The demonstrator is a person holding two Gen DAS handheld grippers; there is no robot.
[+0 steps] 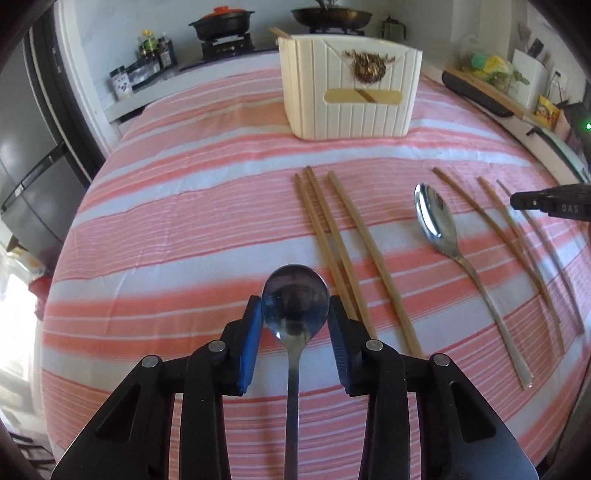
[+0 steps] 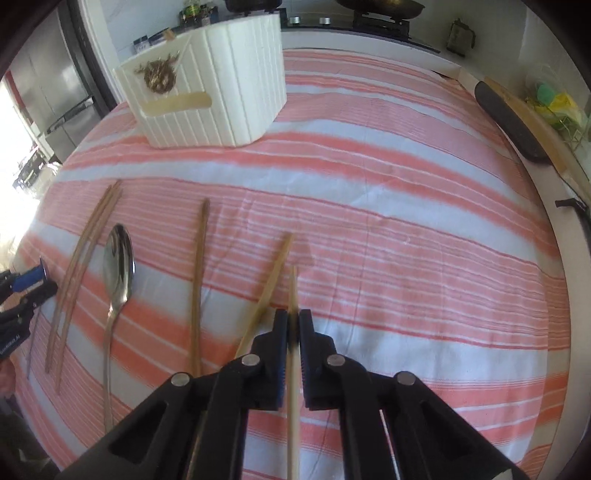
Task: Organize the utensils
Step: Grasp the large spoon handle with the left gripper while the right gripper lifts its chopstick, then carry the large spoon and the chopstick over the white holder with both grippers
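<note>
1. Cloth (image 1: pixel 184 206) in pink and white stripes covers the work surface; behind it runs a counter with a black pot (image 1: pixel 221 23) and a wok (image 1: pixel 330 15) on burners, and a grey fridge (image 1: pixel 33 155) stands at the left edge of the left wrist view.
2. White ribbed holder (image 1: pixel 349 88) stands upright at the far side of the cloth; it is the landmark for what follows.
3. Left gripper (image 1: pixel 295 325), well in front of the holder, has its blue pads closed against the bowl of a metal spoon (image 1: pixel 295 299), whose handle runs back between the fingers.
4. Right gripper (image 2: pixel 293 325), in front and to the right of the holder, is clamped on 1 chopstick (image 2: pixel 293 369), its tip pointing toward the cloth ahead.
5. Second spoon (image 1: pixel 439 225) lies flat in front of the holder, between 3 chopsticks (image 1: pixel 332 240) close together on its left and 2 loose chopsticks (image 1: pixel 491 236) on its right.
6. Nothing on the cloth stands between either gripper and the holder.
</note>
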